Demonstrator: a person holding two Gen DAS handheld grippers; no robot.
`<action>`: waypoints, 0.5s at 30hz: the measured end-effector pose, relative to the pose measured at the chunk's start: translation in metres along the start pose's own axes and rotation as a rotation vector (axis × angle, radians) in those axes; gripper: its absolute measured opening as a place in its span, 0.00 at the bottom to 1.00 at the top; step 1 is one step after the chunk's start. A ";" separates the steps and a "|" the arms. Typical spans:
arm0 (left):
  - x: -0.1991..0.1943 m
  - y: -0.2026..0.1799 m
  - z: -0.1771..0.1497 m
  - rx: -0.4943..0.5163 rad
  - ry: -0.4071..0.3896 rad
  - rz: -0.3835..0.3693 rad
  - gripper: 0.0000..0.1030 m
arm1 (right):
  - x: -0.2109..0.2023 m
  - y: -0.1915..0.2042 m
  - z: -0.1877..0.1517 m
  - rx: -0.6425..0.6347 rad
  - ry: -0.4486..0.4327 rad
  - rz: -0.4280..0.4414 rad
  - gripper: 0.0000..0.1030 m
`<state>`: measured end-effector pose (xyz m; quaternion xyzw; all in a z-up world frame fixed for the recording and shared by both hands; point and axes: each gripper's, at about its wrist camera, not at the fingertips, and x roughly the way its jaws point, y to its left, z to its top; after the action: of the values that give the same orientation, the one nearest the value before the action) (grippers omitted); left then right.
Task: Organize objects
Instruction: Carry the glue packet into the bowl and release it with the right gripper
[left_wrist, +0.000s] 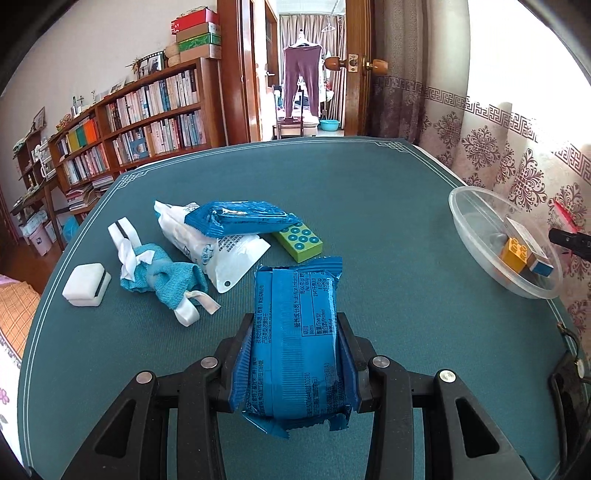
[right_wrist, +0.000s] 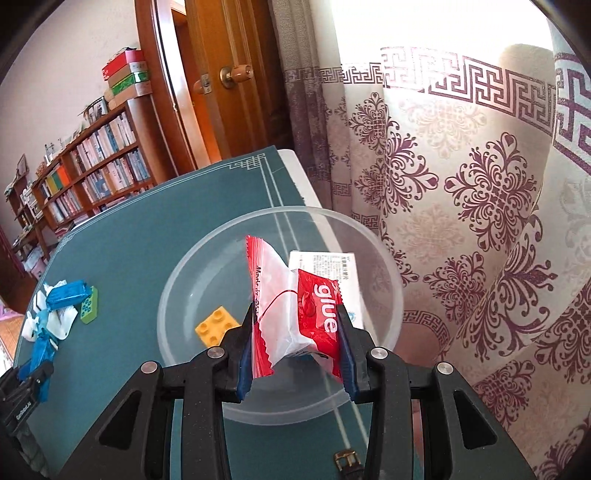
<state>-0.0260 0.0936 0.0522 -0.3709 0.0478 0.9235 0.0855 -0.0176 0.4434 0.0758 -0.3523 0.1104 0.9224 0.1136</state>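
Observation:
My left gripper (left_wrist: 297, 321) is shut on a blue snack packet (left_wrist: 295, 343), held above the green table mat (left_wrist: 369, 221). My right gripper (right_wrist: 297, 310) is shut on a red and white glue packet (right_wrist: 295, 310), hanging over the clear plastic bowl (right_wrist: 184, 288). In the bowl lie a yellow brick (right_wrist: 216, 325) and a white box (right_wrist: 328, 269). The left wrist view shows the same bowl (left_wrist: 476, 229) at the right edge with the yellow brick (left_wrist: 515, 253) and the box (left_wrist: 526, 236) inside, and the right gripper's tip just beyond it.
On the mat's left lie a second blue packet (left_wrist: 240, 218), a white pouch (left_wrist: 207, 251), a green studded brick (left_wrist: 299, 240), a blue cloth with white ribbon (left_wrist: 162, 273) and a white block (left_wrist: 86, 284). A patterned curtain (right_wrist: 480, 184) hangs close behind the bowl. A bookshelf (left_wrist: 140, 122) stands beyond the table.

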 end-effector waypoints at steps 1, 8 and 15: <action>0.000 -0.004 0.001 0.007 0.001 -0.007 0.42 | 0.004 -0.003 0.002 0.004 0.003 -0.014 0.38; 0.002 -0.022 0.005 0.042 0.005 -0.036 0.42 | 0.024 -0.016 0.008 0.011 0.010 -0.061 0.38; 0.003 -0.031 0.010 0.052 0.002 -0.046 0.42 | 0.036 -0.014 0.010 -0.003 0.019 -0.080 0.40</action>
<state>-0.0286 0.1255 0.0562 -0.3703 0.0632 0.9194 0.1164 -0.0460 0.4647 0.0567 -0.3653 0.0959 0.9139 0.1489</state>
